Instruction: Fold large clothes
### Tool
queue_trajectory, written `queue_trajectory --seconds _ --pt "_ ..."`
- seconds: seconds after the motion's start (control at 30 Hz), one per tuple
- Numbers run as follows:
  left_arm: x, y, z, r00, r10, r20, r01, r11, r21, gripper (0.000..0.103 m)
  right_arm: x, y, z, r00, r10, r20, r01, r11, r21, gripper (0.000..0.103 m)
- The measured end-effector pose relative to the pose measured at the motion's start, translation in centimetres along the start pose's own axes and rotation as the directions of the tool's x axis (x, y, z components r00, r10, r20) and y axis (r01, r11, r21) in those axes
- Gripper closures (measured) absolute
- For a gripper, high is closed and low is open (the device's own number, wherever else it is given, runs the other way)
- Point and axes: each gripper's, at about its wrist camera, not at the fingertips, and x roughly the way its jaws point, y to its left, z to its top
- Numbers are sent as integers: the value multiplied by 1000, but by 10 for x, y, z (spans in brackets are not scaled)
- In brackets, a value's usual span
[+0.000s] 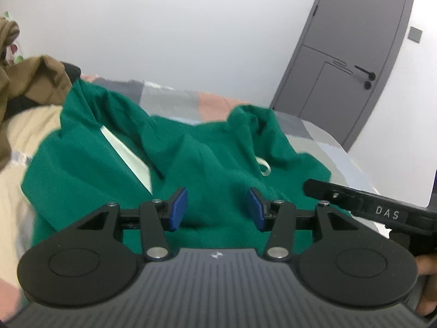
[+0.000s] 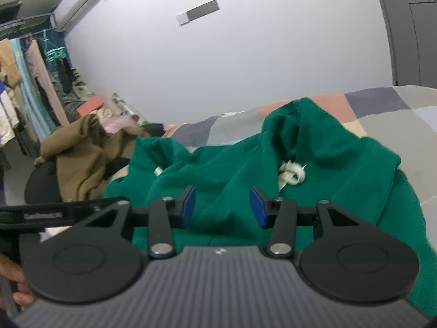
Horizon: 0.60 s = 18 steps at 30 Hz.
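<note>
The green garment (image 1: pixel 191 158) lay rumpled on the bed (image 1: pixel 174 95) — spread across its patchwork cover, with a white drawstring (image 2: pixel 292 173) showing near its middle. The left gripper (image 1: pixel 217 209) hung above the garment's near edge, jaws parted and empty; the right gripper (image 2: pixel 222 207) did likewise. A brown garment (image 2: pixel 82 153) sat heaped at far left.
</note>
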Motion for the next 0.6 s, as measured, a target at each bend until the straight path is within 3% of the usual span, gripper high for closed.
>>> queue_trajectory --seconds 0.23,0.6 --pt "13 -11 -19 998 27 -51 -25 999 35 49 1 6 -25 999 1 -40 -2 1000 -29 57" --pt "57 2 -35 983 86 -163 -81 996 38 49 47 -3 -51 989 2 -146 -5 1000 -23 57"
